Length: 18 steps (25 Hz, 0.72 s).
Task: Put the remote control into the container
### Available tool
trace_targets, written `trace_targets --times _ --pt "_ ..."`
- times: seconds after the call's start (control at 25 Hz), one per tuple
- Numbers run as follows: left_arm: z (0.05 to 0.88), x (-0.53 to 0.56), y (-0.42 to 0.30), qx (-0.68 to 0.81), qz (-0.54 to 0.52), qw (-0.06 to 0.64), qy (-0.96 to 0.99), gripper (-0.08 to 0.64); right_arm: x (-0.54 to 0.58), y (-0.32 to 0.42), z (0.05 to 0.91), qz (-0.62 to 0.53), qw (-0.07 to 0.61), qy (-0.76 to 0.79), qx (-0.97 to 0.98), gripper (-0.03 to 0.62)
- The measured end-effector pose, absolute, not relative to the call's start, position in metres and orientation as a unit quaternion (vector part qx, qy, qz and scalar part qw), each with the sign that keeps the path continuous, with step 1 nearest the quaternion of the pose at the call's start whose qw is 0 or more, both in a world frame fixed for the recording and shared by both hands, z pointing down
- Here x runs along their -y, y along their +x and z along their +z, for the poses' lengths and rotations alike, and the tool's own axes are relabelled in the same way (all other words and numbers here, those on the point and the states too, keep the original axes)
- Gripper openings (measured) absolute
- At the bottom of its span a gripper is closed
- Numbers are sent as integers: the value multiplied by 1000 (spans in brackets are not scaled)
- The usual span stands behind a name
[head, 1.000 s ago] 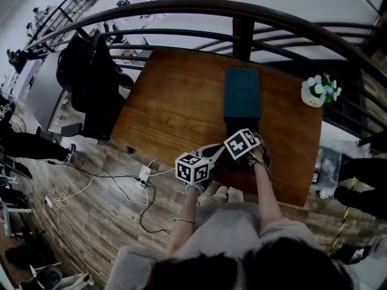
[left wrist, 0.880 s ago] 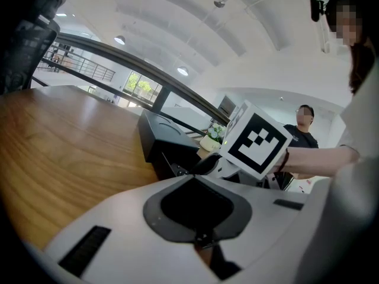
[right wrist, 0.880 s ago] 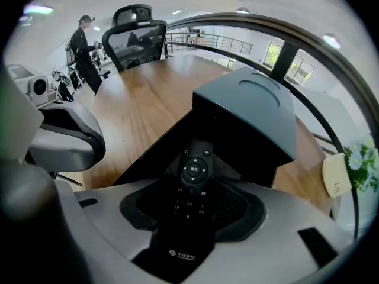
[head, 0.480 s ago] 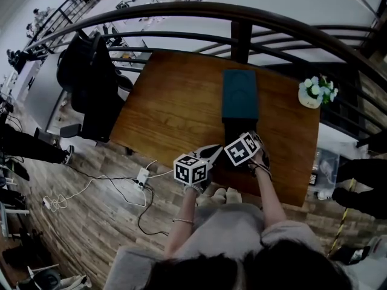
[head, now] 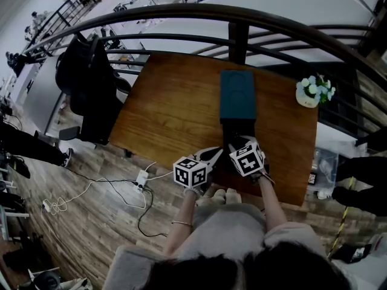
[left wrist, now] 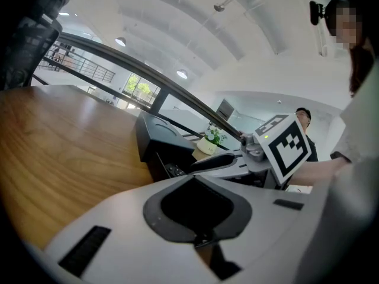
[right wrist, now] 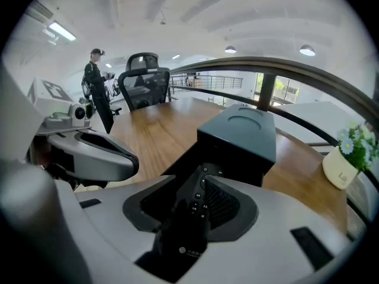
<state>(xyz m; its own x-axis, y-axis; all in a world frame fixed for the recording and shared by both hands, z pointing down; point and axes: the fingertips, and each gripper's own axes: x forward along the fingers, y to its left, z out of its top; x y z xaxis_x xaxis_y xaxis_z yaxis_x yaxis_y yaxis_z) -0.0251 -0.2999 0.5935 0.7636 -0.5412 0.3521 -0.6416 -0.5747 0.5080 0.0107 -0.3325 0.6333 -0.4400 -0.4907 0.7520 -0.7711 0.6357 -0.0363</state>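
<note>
Tabletop (left wrist: 71, 141): left claw (left wrist: 201, 238) near-level (jaws together)

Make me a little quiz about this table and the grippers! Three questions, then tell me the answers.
1. True or false: the flower pot stands on top of the dark container.
2. What lies between the jaws of the right gripper? A a spoon; B the remote control; C a flower.
3. Fill in: the table top looks like it is made of ___.

Key
1. False: the flower pot stands on the table, off to the side of the container.
2. B: those jaws have just been closing, with the remote control between them.
3. Wood.
</note>
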Motion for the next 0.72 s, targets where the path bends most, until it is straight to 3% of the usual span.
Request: trace_targets --times 0.4,0.72 --pt "576 287 -13 308 68 292 903 4 326 16 597 216 269 402 848 54" --pt "542 288 -9 301 38 256 918 3 317 19 553 225 166 388 878 35"
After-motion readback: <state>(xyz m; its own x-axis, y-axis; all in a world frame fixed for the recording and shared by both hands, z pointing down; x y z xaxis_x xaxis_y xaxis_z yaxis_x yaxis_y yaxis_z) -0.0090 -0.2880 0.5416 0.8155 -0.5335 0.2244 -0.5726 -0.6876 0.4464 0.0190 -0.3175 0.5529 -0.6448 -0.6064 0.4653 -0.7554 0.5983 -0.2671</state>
